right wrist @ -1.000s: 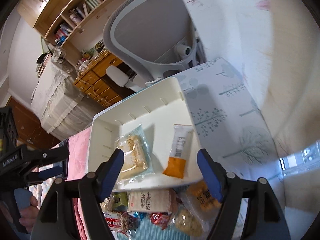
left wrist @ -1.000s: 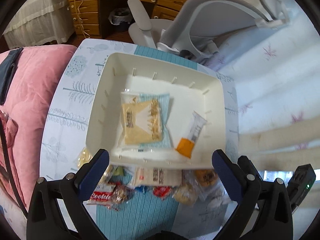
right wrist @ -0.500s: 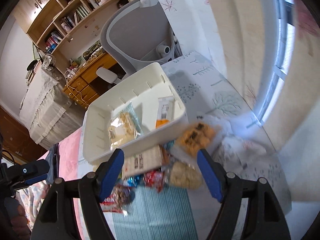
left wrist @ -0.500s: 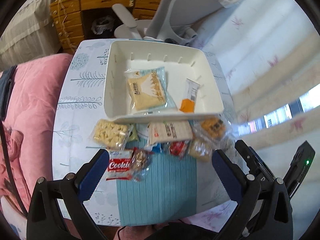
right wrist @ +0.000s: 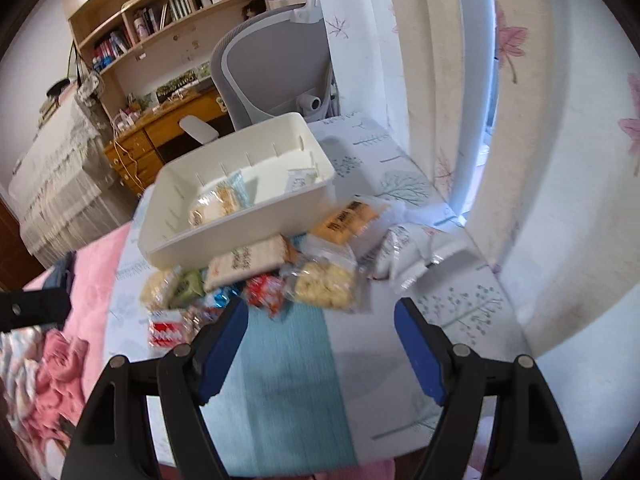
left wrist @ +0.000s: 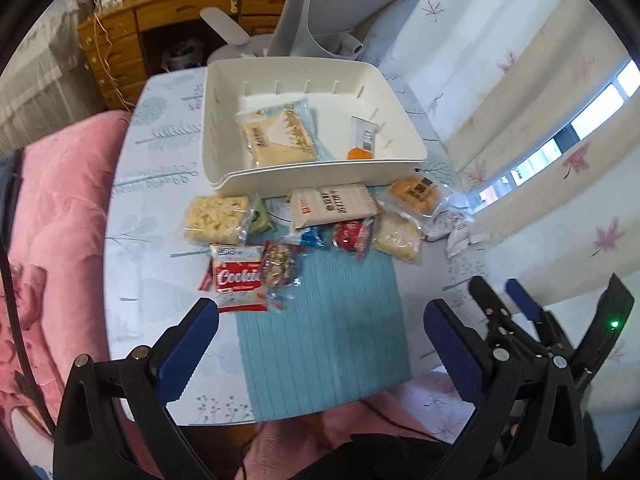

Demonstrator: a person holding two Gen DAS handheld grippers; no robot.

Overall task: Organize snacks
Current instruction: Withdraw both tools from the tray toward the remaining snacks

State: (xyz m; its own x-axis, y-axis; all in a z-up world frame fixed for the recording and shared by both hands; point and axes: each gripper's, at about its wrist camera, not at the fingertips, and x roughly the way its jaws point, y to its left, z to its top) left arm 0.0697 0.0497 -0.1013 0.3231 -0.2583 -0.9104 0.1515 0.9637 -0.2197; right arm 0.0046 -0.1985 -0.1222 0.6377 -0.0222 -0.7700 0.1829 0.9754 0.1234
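- Left gripper [left wrist: 320,316]: jaws spread wide, holding nothing, above the ribbed teal mat [left wrist: 320,320] on the counter [left wrist: 156,184].
- Crinkly snack packs in a row touching the bin's near wall: puffed cracker pack [left wrist: 216,218], red cookie pack [left wrist: 236,278], flat beige pack [left wrist: 334,206], orange pack [left wrist: 414,196].
- Bin [left wrist: 316,178]: white, rectangular plastic, ribbed walls; inside, a clear cracker pack [left wrist: 280,138] and a slim orange-tipped stick [left wrist: 362,140].
- Right gripper [right wrist: 320,320]: jaws released, empty, low over the mat, near the packs.
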